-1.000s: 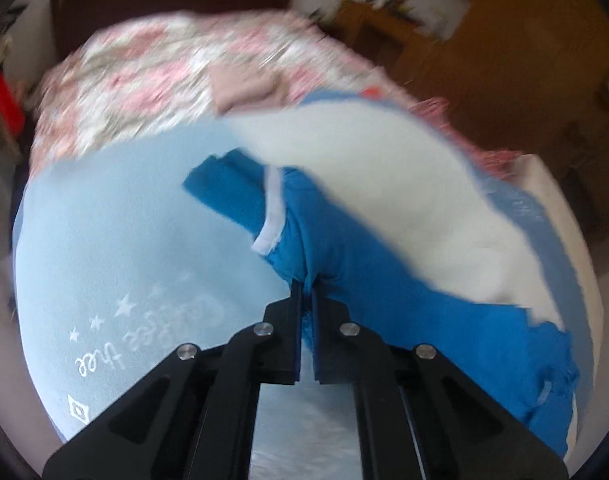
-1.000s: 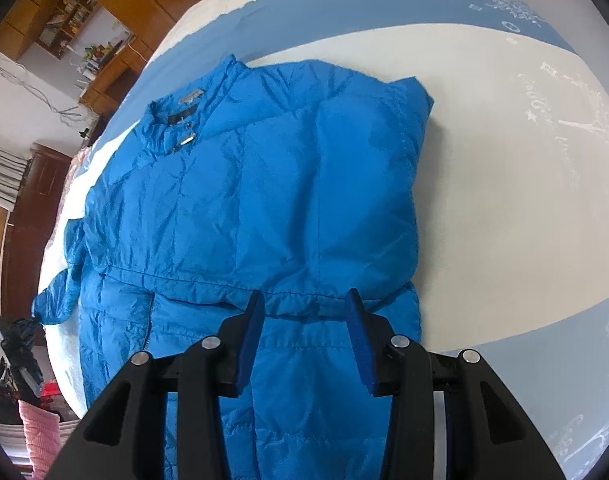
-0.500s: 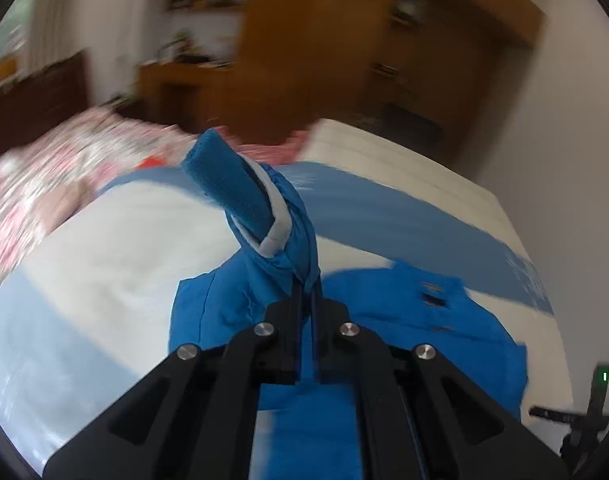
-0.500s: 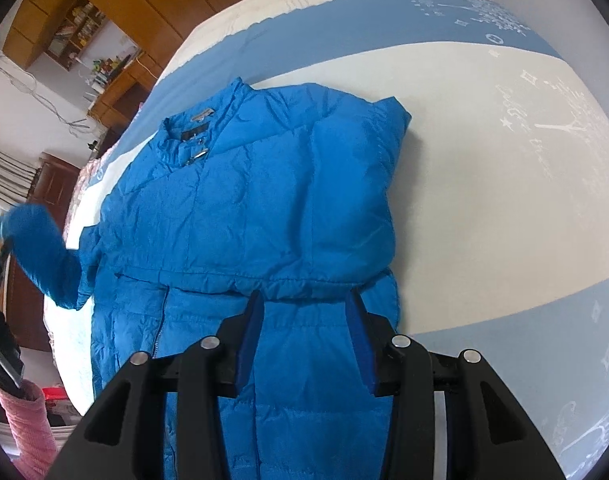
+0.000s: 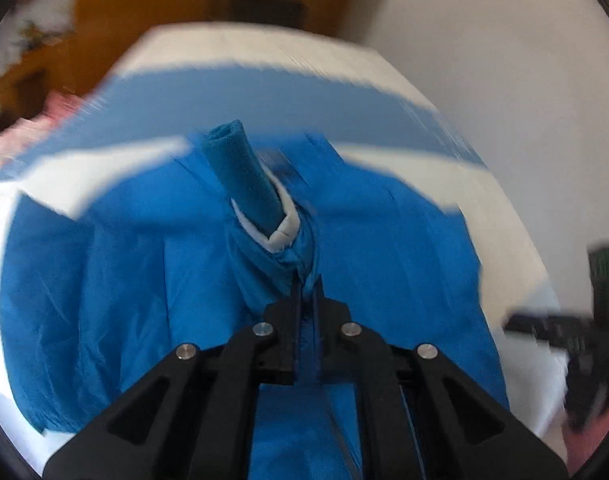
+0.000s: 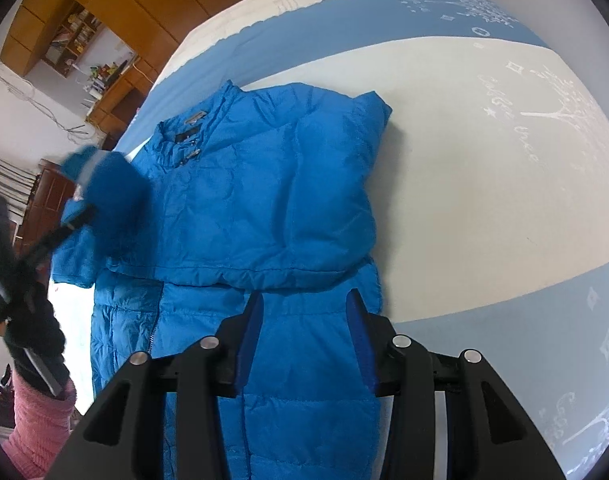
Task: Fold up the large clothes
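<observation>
A bright blue puffer jacket (image 6: pixel 264 200) lies front up on the bed, collar toward the far side, one sleeve folded across its chest. My left gripper (image 5: pixel 306 286) is shut on the other sleeve (image 5: pixel 248 192), whose knit cuff with its white trim sticks up past the fingers, over the jacket's body (image 5: pixel 104 300). In the right wrist view that sleeve (image 6: pixel 112 188) hangs lifted at the left with the left gripper (image 6: pixel 74 222) under it. My right gripper (image 6: pixel 304 312) stands open above the jacket's lower half, with nothing between its pads.
The bedspread (image 6: pixel 484 160) is white and light blue with printed lettering. A wooden wardrobe and shelves (image 6: pixel 84 28) stand beyond the bed. A pink sleeve (image 6: pixel 36 420) shows at the lower left. The right gripper (image 5: pixel 576 344) shows at the left view's right edge.
My left gripper has swung the sleeve from out beside the jacket to above its chest, rolling as it went. The right gripper has barely moved.
</observation>
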Available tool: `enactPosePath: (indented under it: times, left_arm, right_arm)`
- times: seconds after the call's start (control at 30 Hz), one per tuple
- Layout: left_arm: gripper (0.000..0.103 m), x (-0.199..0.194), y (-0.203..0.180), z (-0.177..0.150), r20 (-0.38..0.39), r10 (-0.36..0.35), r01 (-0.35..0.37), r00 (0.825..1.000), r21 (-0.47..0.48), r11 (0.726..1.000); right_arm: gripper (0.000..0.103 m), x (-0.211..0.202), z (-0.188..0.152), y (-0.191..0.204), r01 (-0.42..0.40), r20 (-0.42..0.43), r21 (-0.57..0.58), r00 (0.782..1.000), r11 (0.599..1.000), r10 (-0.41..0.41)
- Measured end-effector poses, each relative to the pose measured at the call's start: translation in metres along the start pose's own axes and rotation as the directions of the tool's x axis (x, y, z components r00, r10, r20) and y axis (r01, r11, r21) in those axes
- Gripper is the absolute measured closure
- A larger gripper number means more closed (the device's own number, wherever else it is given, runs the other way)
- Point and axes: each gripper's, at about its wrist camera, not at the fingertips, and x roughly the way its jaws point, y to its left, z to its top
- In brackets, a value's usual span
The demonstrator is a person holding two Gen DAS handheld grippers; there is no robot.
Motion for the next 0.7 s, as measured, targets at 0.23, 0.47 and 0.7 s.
enactPosePath:
  times: [0.23, 0.47, 0.7]
  left_arm:
    - [0.083, -0.037, 0.008, -0.028, 0.008, -0.177, 0.177, 0.984, 0.025, 0.984]
    - [0.077, -0.046, 0.069, -0.029, 0.027, 0.108, -0.105, 0.994, -0.085, 0.991]
    - [0.078, -0.021, 0.124, -0.039, -0.06, 0.137, -0.146, 0.989, -0.215, 0.966]
  right_arm:
    - [0.059, 0.016, 0.019, 0.042, -0.045, -0.023, -0.086, 0.999, 0.995, 0.044]
    - [0.046, 0.045, 0.046, 0.092, -0.134, -0.083, -0.147, 0.989, 0.98, 0.122]
    - [0.037, 0.096, 0.064, 0.091, -0.019, -0.16, -0.088, 0.987, 0.996, 0.005]
